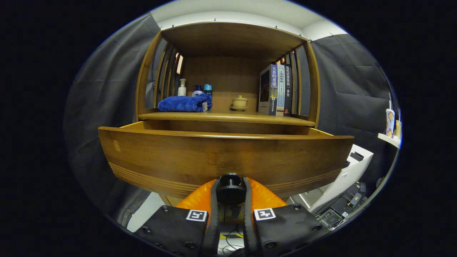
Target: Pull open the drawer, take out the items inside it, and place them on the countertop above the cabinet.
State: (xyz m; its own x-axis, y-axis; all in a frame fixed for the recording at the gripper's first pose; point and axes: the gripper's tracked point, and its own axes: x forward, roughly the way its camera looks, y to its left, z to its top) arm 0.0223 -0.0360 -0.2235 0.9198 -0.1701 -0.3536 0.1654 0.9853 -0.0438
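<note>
The wooden drawer (225,157) stands pulled out from the cabinet, its wide front panel close ahead of me. Its round dark knob (230,187) sits between my two fingers, and my gripper (230,191) is shut on it. The drawer's inside is hidden behind the front panel. Above the drawer runs the wooden countertop (228,117). On it lie a folded blue towel (185,103) at the left, a small lidded cup on a saucer (239,102) in the middle, and several upright books (276,89) at the right.
Three small bottles (194,89) stand behind the towel. Slatted wooden sides and a top board enclose the countertop space. A white unit (351,167) and cables lie low to the right, with a cup on a small shelf (390,123) beyond.
</note>
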